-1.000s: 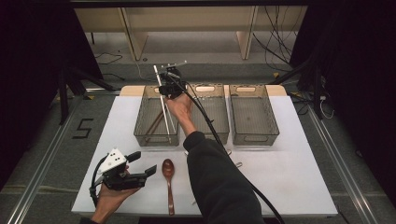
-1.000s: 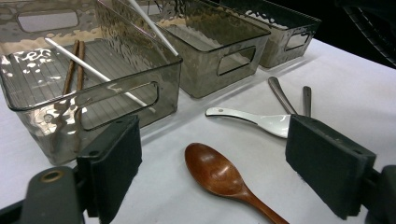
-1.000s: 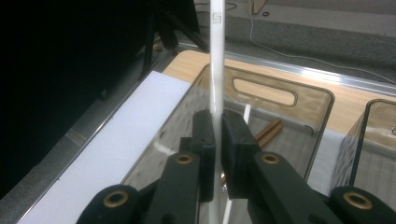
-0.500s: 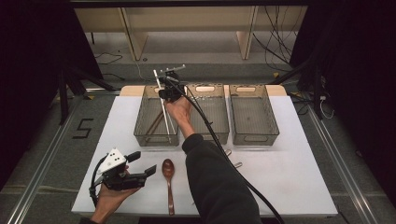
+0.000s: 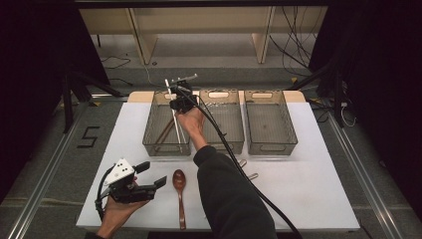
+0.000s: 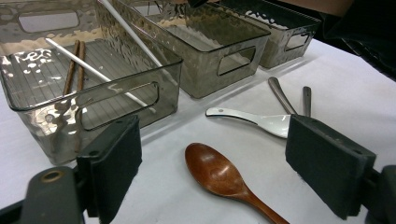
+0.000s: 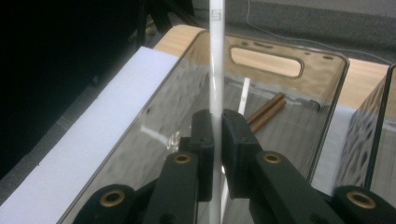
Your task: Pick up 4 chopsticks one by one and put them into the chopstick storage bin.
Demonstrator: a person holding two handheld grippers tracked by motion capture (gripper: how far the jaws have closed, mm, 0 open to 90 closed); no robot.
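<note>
High view: three clear bins in a row on the white mat; left bin is the landmark. Right gripper over that bin's right wall, clenched on a white chopstick. Left gripper well in front of the bin, jaws released, holding nothing. One wooden spoon just beside it.

Left gripper view: inside the left bin, two brown chopsticks and one white chopstick lying flat. In front of the bins: one white ceramic spoon, two metal handles.

Right gripper view: pads pinch the upright white chopstick above the bin.
</note>
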